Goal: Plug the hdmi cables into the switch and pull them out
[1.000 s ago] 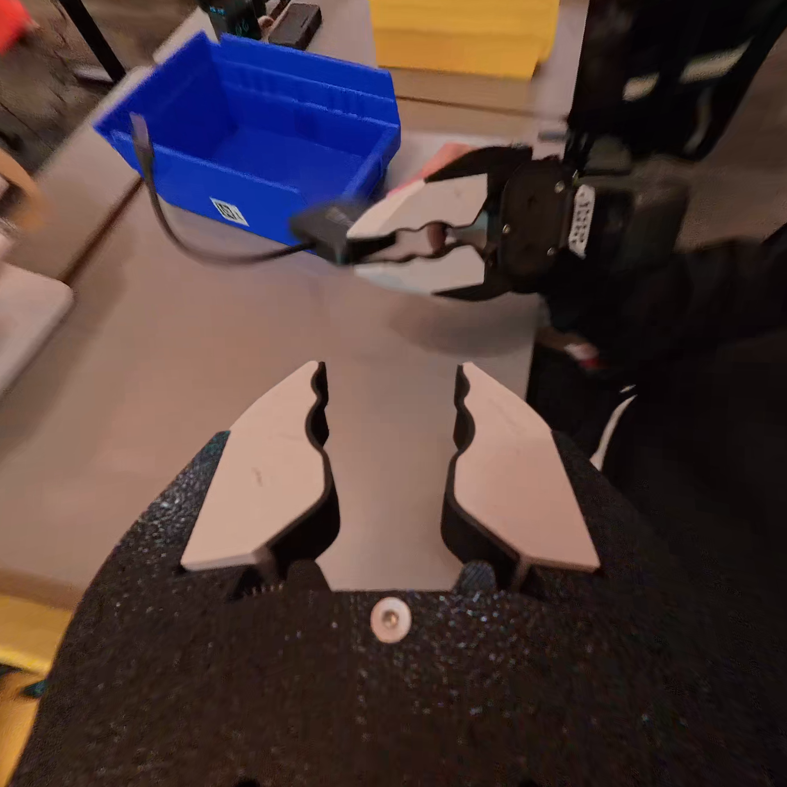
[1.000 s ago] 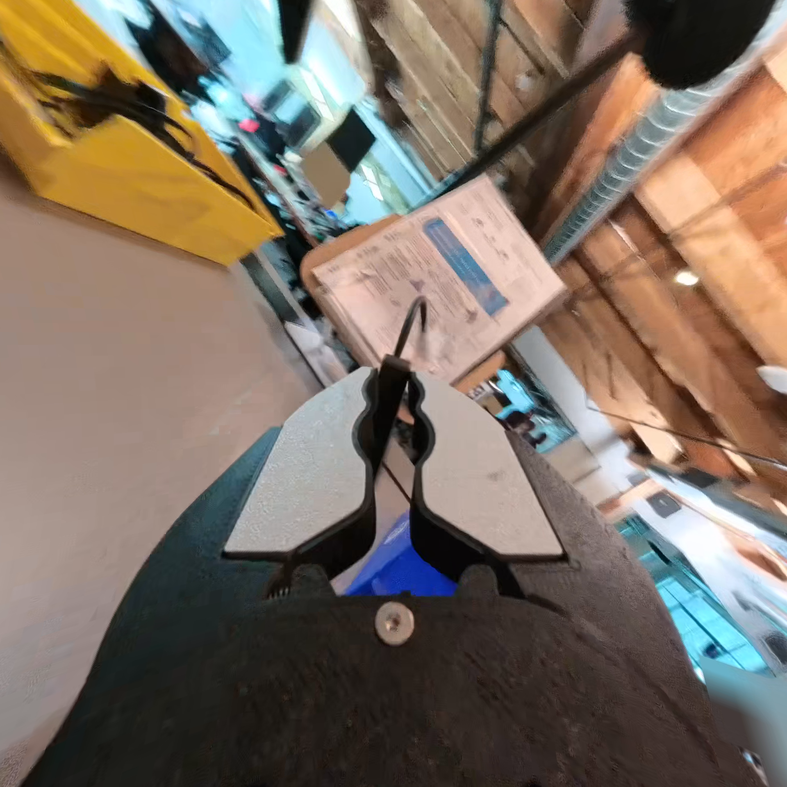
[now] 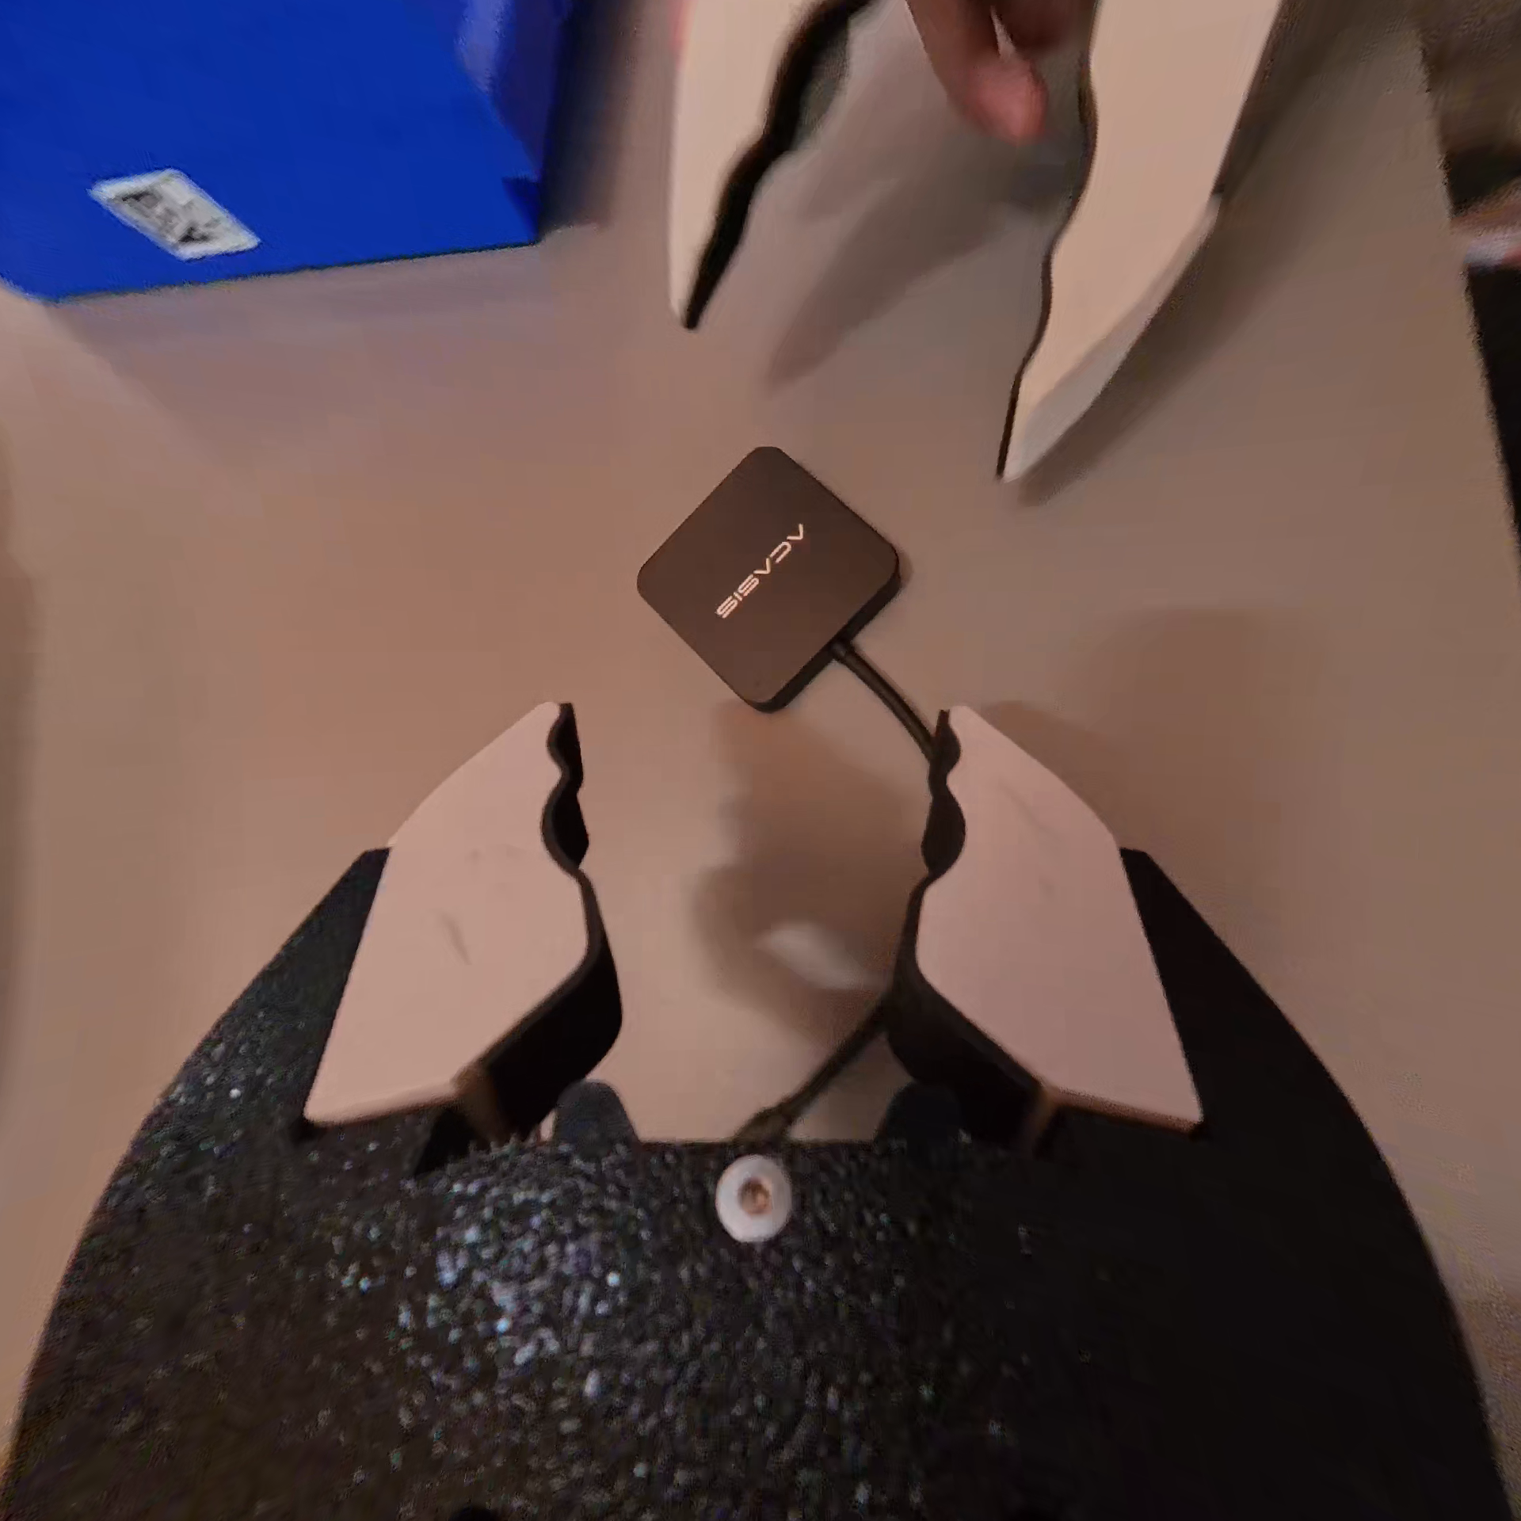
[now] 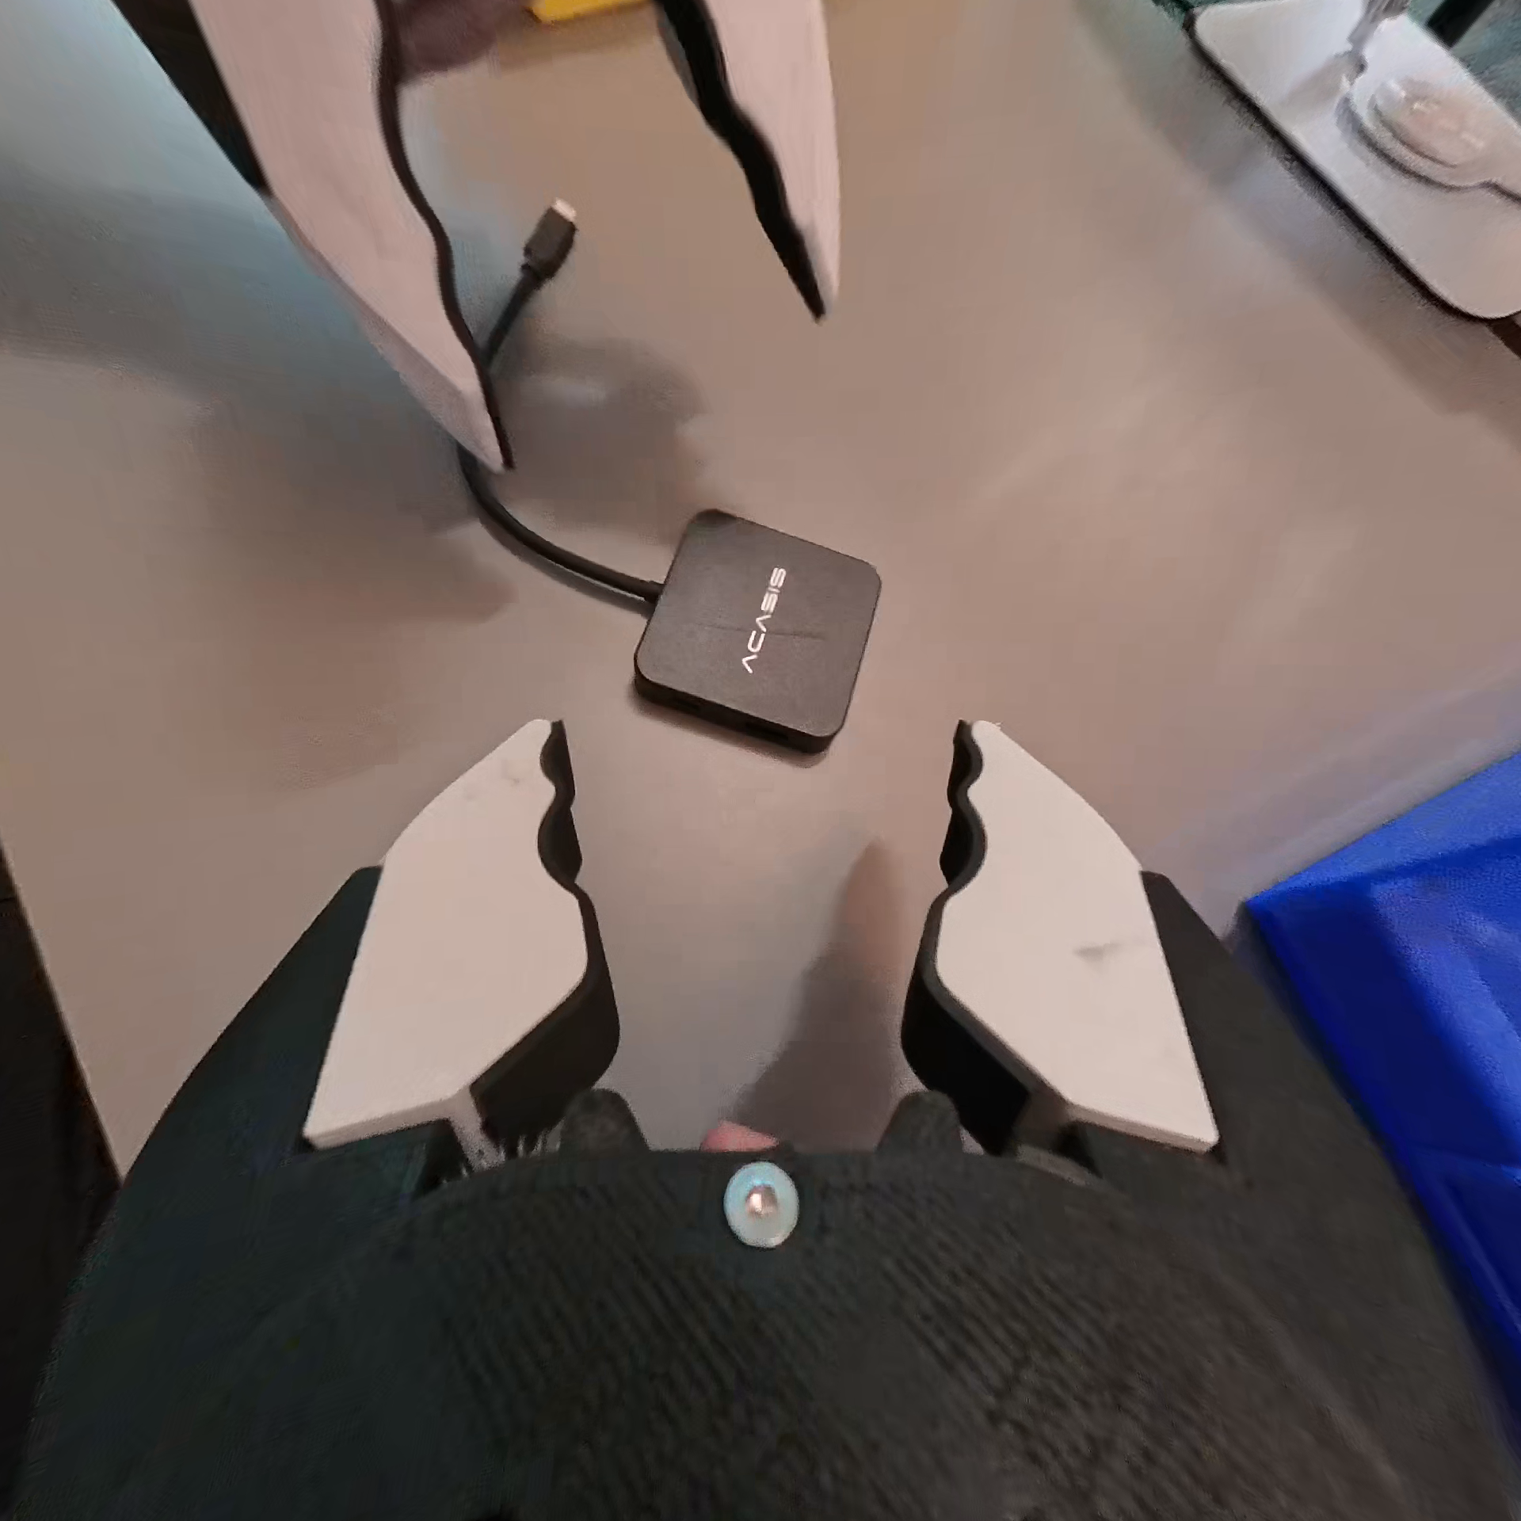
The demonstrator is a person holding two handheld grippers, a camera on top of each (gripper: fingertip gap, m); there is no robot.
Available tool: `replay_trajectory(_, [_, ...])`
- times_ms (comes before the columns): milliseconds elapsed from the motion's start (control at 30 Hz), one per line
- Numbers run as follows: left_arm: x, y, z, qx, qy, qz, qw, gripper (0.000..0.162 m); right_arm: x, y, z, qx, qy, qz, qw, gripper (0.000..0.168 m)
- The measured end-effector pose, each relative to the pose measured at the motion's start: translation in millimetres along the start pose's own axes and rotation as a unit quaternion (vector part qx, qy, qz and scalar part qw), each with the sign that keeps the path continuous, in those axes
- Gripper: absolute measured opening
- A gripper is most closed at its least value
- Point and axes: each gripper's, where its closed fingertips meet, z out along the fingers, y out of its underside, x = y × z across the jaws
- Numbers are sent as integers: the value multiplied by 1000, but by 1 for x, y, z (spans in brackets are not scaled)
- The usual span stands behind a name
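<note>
Black switch (image 3: 767, 576) lies mid-frame on grey table (image 3: 329, 510), left gripper (image 3: 757, 724) spread, empty | right view: switch (image 4: 757, 632) centre, ports toward right gripper (image 4: 757, 732), spread, empty; steady the body before inserting.

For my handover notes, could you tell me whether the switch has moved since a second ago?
Yes: the switch has come down onto the table, near the blue bin.

Blue bin (image 3: 272, 123) on grey table (image 3: 247, 535).
</note>
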Motion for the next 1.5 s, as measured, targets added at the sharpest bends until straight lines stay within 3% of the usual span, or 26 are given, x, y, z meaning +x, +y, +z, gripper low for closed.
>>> replay_trajectory(167, [-12, 6, 29, -121, 35, 204, 971, 85, 12, -3, -19, 32, 11, 2, 999, 90])
replay_trajectory(400, [-5, -1, 57, -180, 169, 230, 941, 95, 20, 10, -29, 33, 8, 5, 999, 91])
replay_trajectory(467, [-1, 8, 58, -204, 213, 233, 927, 81, 22, 10, -32, 41, 8, 7, 999, 91])
replay_trajectory(600, [-3, 11, 58, -199, 230, 241, 922, 76, 29, 12, -36, 50, 14, 15, 999, 90])
replay_trajectory(767, [5, 9, 53, -197, 207, 253, 924, 65, 35, 9, -36, 69, 19, 19, 997, 90])
replay_trajectory(900, [17, -1, 56, -144, 189, 160, 958, 65, 27, 0, -32, 85, 6, 9, 996, 89])
replay_trajectory(1067, [10, 4, 49, -61, 115, 36, 991, 65, 16, -10, -25, 105, -3, -26, 994, 94])
replay_trajectory(1233, [-9, -5, 13, -20, 13, 8, 1000, 65, 8, -34, -16, 174, -13, -20, 985, 96])
replay_trajectory(1367, [-21, -23, -21, -55, -83, 85, 991, 65, -10, -66, -18, 267, -102, 80, 955, 88])
replay_trajectory(1500, [-23, -49, -42, -60, -153, 142, 976, 65, 7, -87, -19, 324, -154, 294, 886, 85])
